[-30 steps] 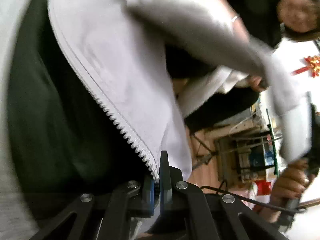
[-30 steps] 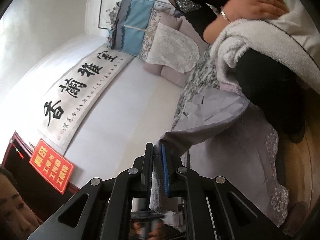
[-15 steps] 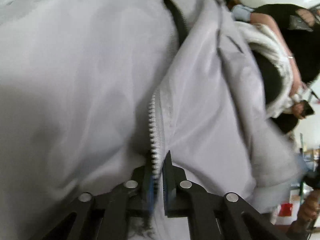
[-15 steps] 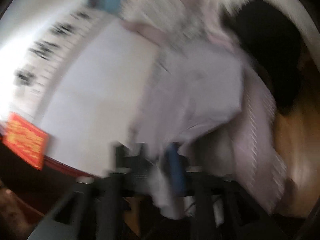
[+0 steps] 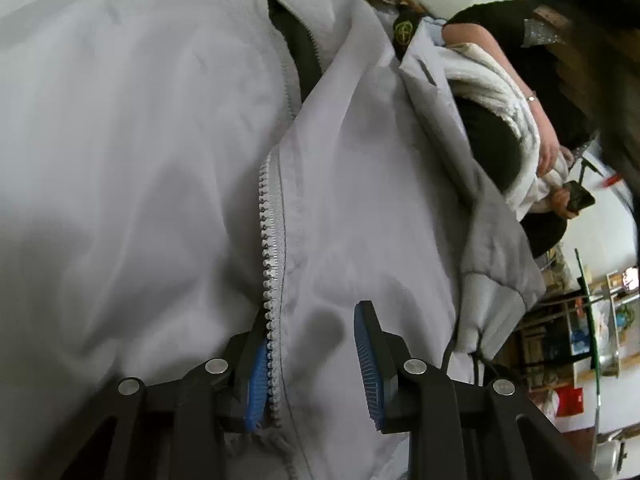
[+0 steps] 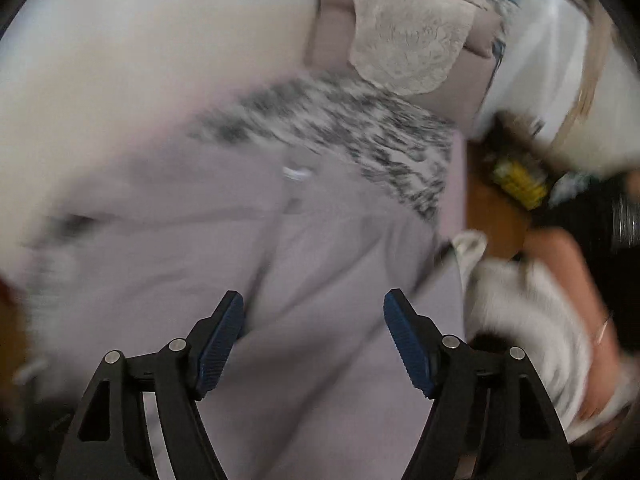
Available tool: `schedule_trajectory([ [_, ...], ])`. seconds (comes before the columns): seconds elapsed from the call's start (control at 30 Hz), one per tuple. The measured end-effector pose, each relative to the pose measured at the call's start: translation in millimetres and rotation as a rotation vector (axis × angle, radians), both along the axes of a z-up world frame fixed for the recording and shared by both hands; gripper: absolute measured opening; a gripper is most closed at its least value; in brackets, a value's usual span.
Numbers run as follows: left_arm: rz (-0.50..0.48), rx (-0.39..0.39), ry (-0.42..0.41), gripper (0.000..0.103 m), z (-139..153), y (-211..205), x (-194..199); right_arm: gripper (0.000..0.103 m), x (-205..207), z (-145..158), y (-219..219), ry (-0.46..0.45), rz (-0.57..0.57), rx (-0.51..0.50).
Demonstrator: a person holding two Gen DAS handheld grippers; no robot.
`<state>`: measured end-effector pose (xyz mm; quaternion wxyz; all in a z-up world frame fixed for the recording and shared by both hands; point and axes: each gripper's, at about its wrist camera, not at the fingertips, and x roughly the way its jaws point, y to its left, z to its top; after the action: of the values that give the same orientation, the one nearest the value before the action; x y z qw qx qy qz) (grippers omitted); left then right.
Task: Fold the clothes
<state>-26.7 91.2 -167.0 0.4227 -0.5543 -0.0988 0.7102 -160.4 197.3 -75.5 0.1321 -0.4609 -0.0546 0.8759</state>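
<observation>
A pale grey zip jacket (image 5: pixel 360 200) lies spread out, its white zipper (image 5: pixel 272 240) running down toward my left gripper (image 5: pixel 310 344). The left gripper is open, its jaws either side of the zipper edge, the fabric lying loose between them. A grey ribbed cuff (image 5: pixel 496 300) hangs at the right. My right gripper (image 6: pixel 314 340) is open and empty over the same jacket (image 6: pixel 300 280), which looks blurred there.
A seated person in black holds a white fleece garment (image 5: pixel 512 100) at the right; the arm shows in the right wrist view (image 6: pixel 568 264). A patterned throw (image 6: pixel 352 132) and lace cushion (image 6: pixel 408 44) lie beyond the jacket. Shelves (image 5: pixel 580 320) stand at the far right.
Both grippers were shut on the jacket a second ago; both have opened and let it go. The jacket has dropped from hanging in the air to lying spread out.
</observation>
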Motion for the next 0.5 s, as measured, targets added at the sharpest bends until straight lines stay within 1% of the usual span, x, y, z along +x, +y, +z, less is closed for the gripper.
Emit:
schedule_trajectory([
  [0.07,-0.004,0.014,0.006,0.032,-1,0,1,0.069,-58,-34,3,-0.090,-0.037,0.120],
  [0.1,-0.007,0.021,0.009,0.032,-2,0,1,0.065,-75,-44,5,-0.113,-0.044,0.129],
  [0.13,-0.014,0.029,0.010,0.032,-2,1,0,0.065,-90,-54,6,-0.134,-0.053,0.131],
  [0.2,-0.028,0.046,0.012,0.032,-4,1,-1,0.066,-113,-76,6,-0.170,-0.085,0.183],
  [0.27,-0.041,0.063,0.012,0.032,-5,2,-3,0.066,-131,-101,4,-0.237,-0.094,0.269],
  [0.4,-0.056,0.100,-0.002,0.032,-8,1,-8,0.066,-147,-134,21,-0.310,-0.219,0.470],
  [0.47,-0.063,0.105,0.006,0.032,-8,1,-8,0.066,-152,-138,35,-0.320,-0.253,0.419],
  [0.5,-0.066,0.106,0.012,0.032,-8,2,-8,0.061,-153,-138,41,-0.325,-0.263,0.388],
])
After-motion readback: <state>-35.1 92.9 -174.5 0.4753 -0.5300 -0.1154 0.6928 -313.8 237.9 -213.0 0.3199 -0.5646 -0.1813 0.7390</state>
